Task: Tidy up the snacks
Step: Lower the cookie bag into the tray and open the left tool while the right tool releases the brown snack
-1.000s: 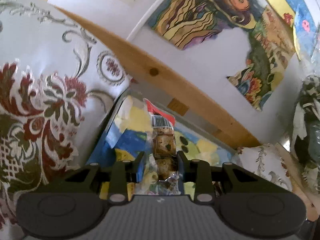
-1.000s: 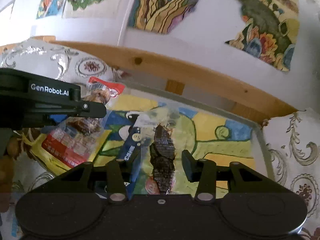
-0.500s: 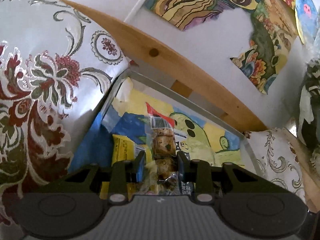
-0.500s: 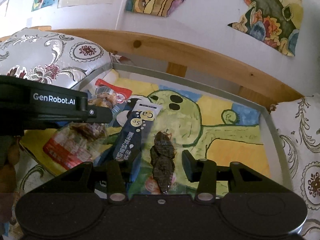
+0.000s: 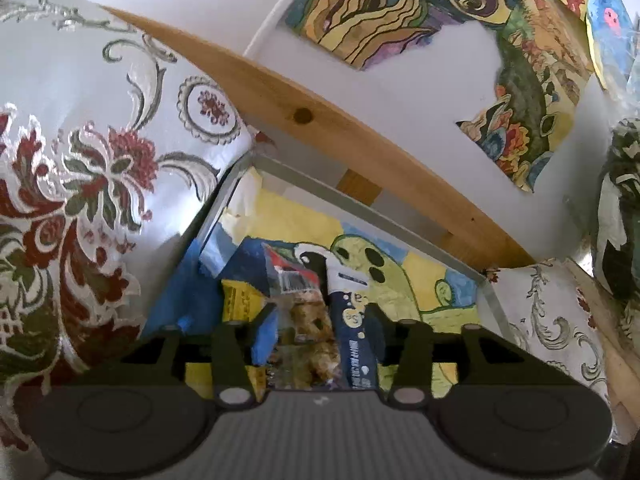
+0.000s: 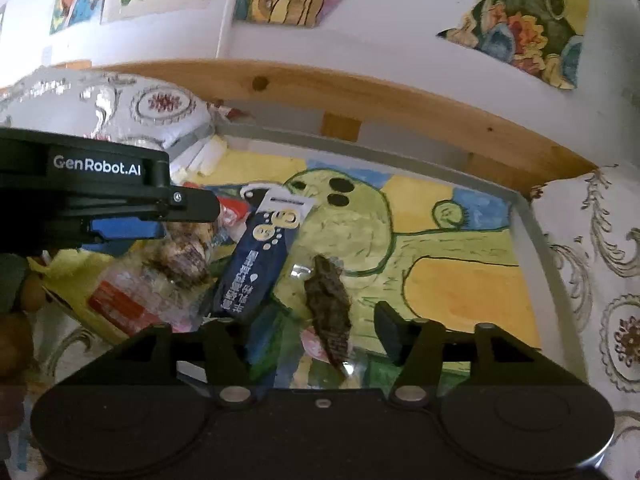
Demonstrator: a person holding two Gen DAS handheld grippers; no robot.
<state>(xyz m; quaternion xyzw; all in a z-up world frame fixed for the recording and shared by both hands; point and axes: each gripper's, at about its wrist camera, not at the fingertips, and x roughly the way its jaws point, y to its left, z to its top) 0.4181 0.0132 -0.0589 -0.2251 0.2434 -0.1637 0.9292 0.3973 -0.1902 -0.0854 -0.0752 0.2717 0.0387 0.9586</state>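
Observation:
A grey-rimmed tray (image 5: 360,204) lined with a painted green figure holds the snacks. My left gripper (image 5: 320,328) is open, its fingers apart on either side of a clear pack of brown snacks with a red top (image 5: 304,312). That pack (image 6: 172,268) rests on a yellow packet (image 5: 240,300) at the tray's left. A dark blue packet (image 6: 260,264) lies beside it. My right gripper (image 6: 320,332) is open over the tray (image 6: 400,160), with a dark snack in a clear wrapper (image 6: 328,304) lying loose between its fingers. The left gripper (image 6: 180,208) hangs at the left.
Patterned cushions press against the tray on the left (image 5: 100,160) and right (image 6: 592,260). A wooden rail (image 6: 360,88) runs behind the tray below a white wall with paintings. The tray's right half shows bare lining (image 6: 460,280).
My left gripper's fingers have spread and let go of the clear snack pack, which now rests in the tray. The right gripper stays open over the dark snack.

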